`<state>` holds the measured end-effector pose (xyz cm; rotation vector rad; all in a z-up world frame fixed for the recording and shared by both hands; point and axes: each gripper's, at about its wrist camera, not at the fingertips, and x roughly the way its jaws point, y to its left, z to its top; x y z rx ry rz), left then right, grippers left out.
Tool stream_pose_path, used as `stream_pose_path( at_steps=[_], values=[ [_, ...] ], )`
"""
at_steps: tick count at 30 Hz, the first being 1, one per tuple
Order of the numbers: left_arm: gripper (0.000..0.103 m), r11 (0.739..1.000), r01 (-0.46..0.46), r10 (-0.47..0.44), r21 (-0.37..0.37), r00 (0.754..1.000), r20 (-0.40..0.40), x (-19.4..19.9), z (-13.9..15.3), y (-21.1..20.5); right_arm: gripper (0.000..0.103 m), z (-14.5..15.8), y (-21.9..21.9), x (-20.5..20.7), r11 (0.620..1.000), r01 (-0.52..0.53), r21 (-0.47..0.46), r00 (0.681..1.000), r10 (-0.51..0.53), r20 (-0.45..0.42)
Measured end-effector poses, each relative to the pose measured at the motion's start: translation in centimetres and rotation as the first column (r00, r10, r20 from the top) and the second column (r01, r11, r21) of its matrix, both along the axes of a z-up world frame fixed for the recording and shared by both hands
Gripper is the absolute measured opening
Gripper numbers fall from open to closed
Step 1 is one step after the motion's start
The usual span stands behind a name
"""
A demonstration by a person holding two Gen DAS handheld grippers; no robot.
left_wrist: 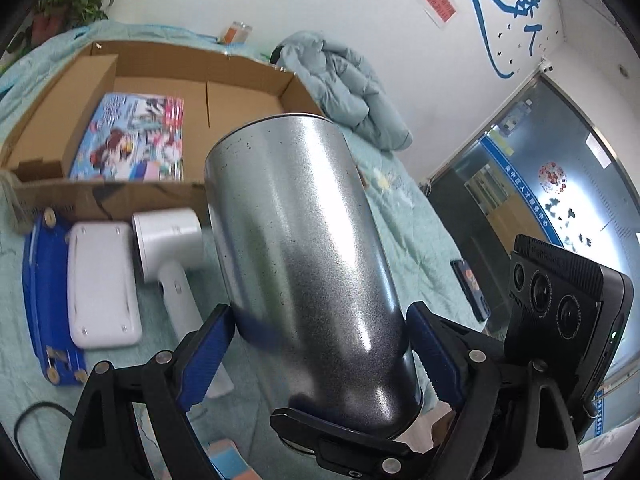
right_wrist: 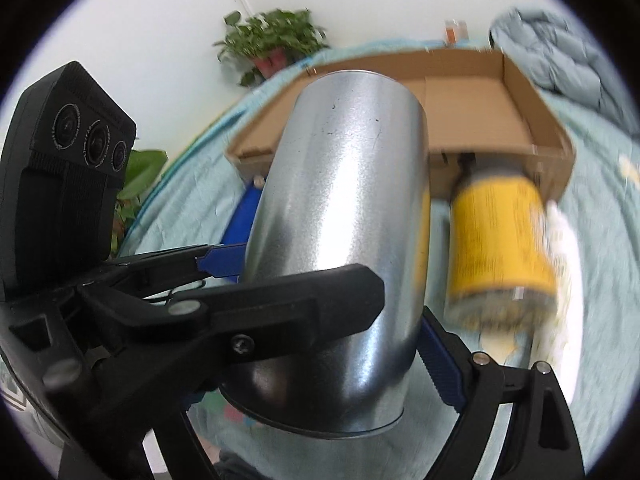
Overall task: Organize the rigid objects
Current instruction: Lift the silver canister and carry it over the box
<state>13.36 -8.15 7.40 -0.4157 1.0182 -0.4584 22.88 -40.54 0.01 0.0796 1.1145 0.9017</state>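
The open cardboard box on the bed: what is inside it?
One colourful picture book lies in the cardboard box; the shiny metal cylinder covers its near right corner.

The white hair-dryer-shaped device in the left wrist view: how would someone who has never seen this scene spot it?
Start at the open cardboard box on the teal bedspread. Just in front of its near wall lies the white handheld device, between a flat white case and the silver can. Only it has a round barrel and handle.

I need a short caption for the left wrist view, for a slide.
Both tools grip a silver can above the bed; behind it, an open box holding a picture book.
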Motion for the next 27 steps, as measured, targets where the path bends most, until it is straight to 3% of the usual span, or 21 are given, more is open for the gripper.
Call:
stream_pose_path(
  at_steps=[11, 16, 20, 27],
  values=[
    [0.085, 0.998, 0.009, -0.016, 0.056, 0.993, 0.116, 5.5, 3.7, -2.5, 0.088, 2.4, 1.5, 4.8, 0.998, 0.016, 0.064, 0.996, -0.021, 0.083],
    [0.085, 0.999, 0.009, -0.013, 0.044, 0.997, 0.079, 10.3, 3.7, -2.8, 0.088, 2.7, 2.7, 8.0, 0.999, 0.021, 0.048, 0.996, -0.025, 0.086],
    [0.085, 0.998, 0.023, -0.026, 0.061, 0.998, 0.049, 15.2, 3.4, -2.6, 0.089, 2.6, 3.6, 11.7, 0.999, 0.016, 0.046, 0.999, -0.017, 0.031],
    [0.085, 1.0, -0.006, 0.007, 0.018, 0.997, -0.073, 21.7, -1.2, -1.4, 0.088, -0.1, 5.5, 16.3, 1.0, -0.004, 0.026, 0.998, 0.006, -0.06]
  ],
)
